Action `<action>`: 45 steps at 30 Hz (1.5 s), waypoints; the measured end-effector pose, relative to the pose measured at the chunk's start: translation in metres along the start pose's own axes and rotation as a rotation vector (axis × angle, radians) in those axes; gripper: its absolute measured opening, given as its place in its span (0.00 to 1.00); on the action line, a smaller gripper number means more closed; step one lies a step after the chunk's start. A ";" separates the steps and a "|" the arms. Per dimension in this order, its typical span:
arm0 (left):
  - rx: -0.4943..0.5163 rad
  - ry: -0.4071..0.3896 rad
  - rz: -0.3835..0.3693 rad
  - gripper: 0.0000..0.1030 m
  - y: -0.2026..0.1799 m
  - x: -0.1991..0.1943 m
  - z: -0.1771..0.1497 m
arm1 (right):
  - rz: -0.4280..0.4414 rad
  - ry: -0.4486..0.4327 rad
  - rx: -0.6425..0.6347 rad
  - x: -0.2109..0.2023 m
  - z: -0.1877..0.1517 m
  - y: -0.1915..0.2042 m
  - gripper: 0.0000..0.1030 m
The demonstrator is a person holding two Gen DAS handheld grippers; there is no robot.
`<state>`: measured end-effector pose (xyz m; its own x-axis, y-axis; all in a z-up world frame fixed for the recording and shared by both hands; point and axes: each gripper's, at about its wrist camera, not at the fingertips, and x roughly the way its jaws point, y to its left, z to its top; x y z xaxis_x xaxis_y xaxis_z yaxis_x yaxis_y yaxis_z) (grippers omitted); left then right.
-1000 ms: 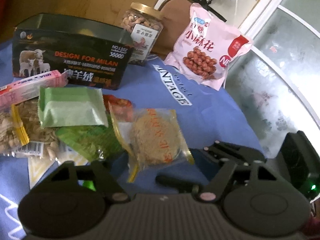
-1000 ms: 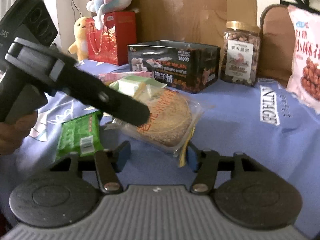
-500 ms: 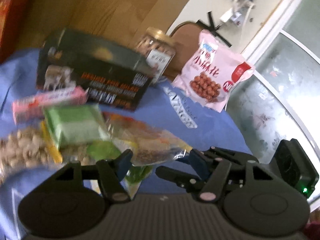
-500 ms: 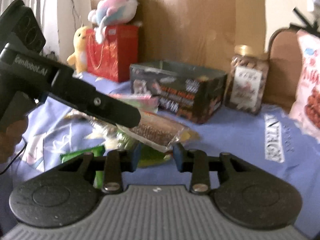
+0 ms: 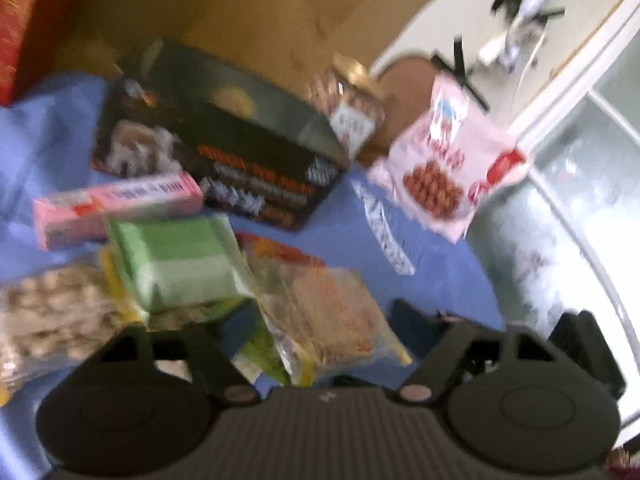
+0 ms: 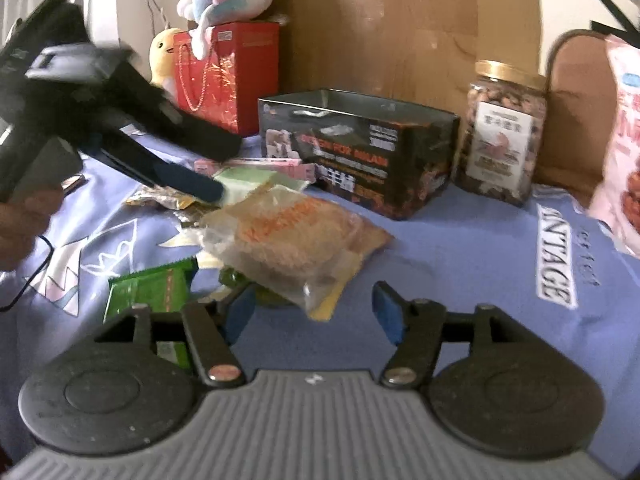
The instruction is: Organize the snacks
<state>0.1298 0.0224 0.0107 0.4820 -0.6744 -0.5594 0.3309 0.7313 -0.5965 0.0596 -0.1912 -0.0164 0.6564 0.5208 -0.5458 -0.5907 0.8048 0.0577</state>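
Observation:
A clear packet with a round sesame cake (image 6: pixel 288 236) lies tilted on the snack pile on the blue cloth (image 6: pixel 460 272). My right gripper (image 6: pixel 314 312) stands just before the packet's near end. Its jaws are opening and the blue pads (image 6: pixel 240 312) do not touch it. My left gripper (image 6: pixel 224 170) hovers at the packet's far left corner, held by a hand (image 6: pixel 24 224). In the blurred left wrist view the packet (image 5: pixel 328 312) shows between that gripper's (image 5: pixel 320 318) closing jaws, which do not press on it. An open black box (image 6: pixel 360 160) stands behind.
A nut jar (image 6: pixel 500 132) and a pink snack bag (image 5: pixel 448 168) stand at the back right. A pink carton (image 5: pixel 116 200), a light green packet (image 5: pixel 180 260), a dark green packet (image 6: pixel 148 292) and a nut bag (image 5: pixel 48 320) lie left. A red gift bag (image 6: pixel 228 76) stands behind.
The right jaws, narrow on the lifted cake packet half a second ago, have spread and let it go. The packet now rests on the pile. The left gripper has drawn back leftward.

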 end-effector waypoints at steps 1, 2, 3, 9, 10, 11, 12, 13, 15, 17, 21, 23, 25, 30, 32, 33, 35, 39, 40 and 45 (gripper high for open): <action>0.001 0.016 0.003 0.56 0.001 0.008 -0.002 | 0.005 -0.002 -0.003 0.003 0.001 0.001 0.60; 0.011 0.007 0.015 0.53 0.000 0.009 -0.005 | -0.015 -0.013 -0.012 0.004 0.001 0.005 0.58; 0.025 -0.004 0.021 0.51 -0.002 0.007 -0.007 | -0.027 -0.028 -0.026 0.003 0.003 0.007 0.57; 0.050 -0.120 -0.028 0.51 -0.013 -0.032 0.005 | -0.043 -0.160 -0.099 -0.017 0.025 0.022 0.55; 0.061 -0.146 -0.027 0.51 -0.016 -0.036 0.011 | -0.052 -0.186 -0.108 -0.017 0.032 0.023 0.55; 0.074 -0.167 -0.023 0.51 -0.018 -0.039 0.019 | -0.061 -0.209 -0.118 -0.016 0.041 0.022 0.55; 0.084 -0.183 -0.015 0.51 -0.019 -0.041 0.027 | -0.068 -0.222 -0.126 -0.013 0.048 0.021 0.55; 0.088 -0.202 -0.005 0.51 -0.018 -0.043 0.038 | -0.074 -0.233 -0.133 -0.008 0.058 0.019 0.55; 0.097 -0.238 0.012 0.52 -0.013 -0.043 0.057 | -0.088 -0.257 -0.145 0.006 0.076 0.014 0.55; 0.095 -0.270 0.043 0.53 -0.004 -0.038 0.078 | -0.096 -0.267 -0.144 0.024 0.093 0.007 0.56; 0.059 -0.289 0.128 0.65 0.020 -0.021 0.107 | -0.106 -0.221 -0.133 0.071 0.117 -0.004 0.57; 0.015 -0.269 0.155 0.65 0.032 -0.020 0.108 | -0.146 -0.180 -0.114 0.082 0.117 -0.009 0.57; -0.002 -0.309 0.108 0.67 0.040 -0.039 0.097 | -0.125 -0.203 -0.068 0.070 0.110 -0.012 0.57; -0.103 -0.400 0.090 0.74 0.069 -0.090 0.055 | 0.045 -0.190 0.111 0.039 0.079 -0.025 0.57; -0.166 -0.388 0.098 0.74 0.085 -0.094 0.043 | 0.093 -0.138 0.154 0.044 0.072 -0.025 0.57; -0.187 -0.369 0.116 0.74 0.091 -0.091 0.042 | 0.101 -0.114 0.168 0.048 0.071 -0.022 0.57; -0.224 -0.326 0.166 0.74 0.100 -0.081 0.041 | 0.097 -0.065 0.196 0.065 0.072 -0.018 0.57; -0.266 -0.287 0.211 0.77 0.108 -0.070 0.029 | 0.105 -0.004 0.287 0.092 0.077 -0.021 0.57; -0.271 -0.288 0.208 0.78 0.108 -0.068 0.026 | 0.099 0.003 0.303 0.097 0.078 -0.022 0.57; -0.262 -0.271 0.200 0.76 0.108 -0.056 0.018 | 0.169 0.047 0.399 0.119 0.080 -0.025 0.59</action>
<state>0.1536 0.1408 -0.0119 0.7232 -0.4452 -0.5279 0.0086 0.7702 -0.6377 0.1902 -0.1265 -0.0156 0.5385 0.6490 -0.5374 -0.4545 0.7608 0.4633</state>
